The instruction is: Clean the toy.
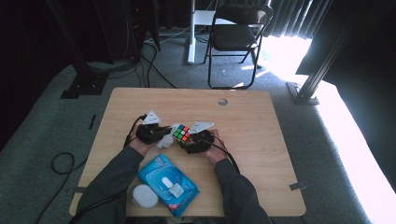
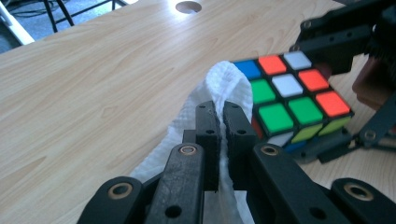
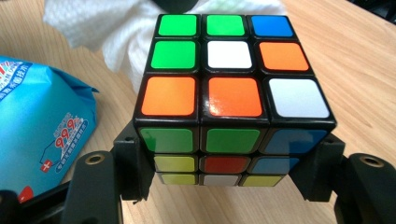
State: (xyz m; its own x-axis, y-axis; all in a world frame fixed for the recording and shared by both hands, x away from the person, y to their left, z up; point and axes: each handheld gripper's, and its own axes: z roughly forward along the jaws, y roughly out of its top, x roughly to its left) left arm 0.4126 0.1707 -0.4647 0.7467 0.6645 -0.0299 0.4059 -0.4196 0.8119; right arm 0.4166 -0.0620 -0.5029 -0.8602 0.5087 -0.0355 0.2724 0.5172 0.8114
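Note:
A scrambled puzzle cube (image 1: 181, 133) (image 2: 292, 98) (image 3: 231, 88) sits at the table's middle, clamped between the two jaws of my right gripper (image 1: 190, 141) (image 3: 231, 168), which is shut on its lower sides. My left gripper (image 1: 161, 134) (image 2: 223, 123) is shut on a white wet wipe (image 1: 165, 141) (image 2: 224, 84) (image 3: 112, 28), pinched between its touching jaws. The wipe's folded edge presses against the cube's left side. Both grippers are held in a person's hands (image 1: 140, 147), just above the wooden table (image 1: 243, 121).
A blue pack of wet wipes (image 1: 168, 184) (image 3: 37, 126) lies near the front edge with a white round lid (image 1: 144, 196) beside it. A cable hole (image 1: 222, 101) (image 2: 188, 6) sits at the table's far side. A folding chair (image 1: 236, 37) stands beyond.

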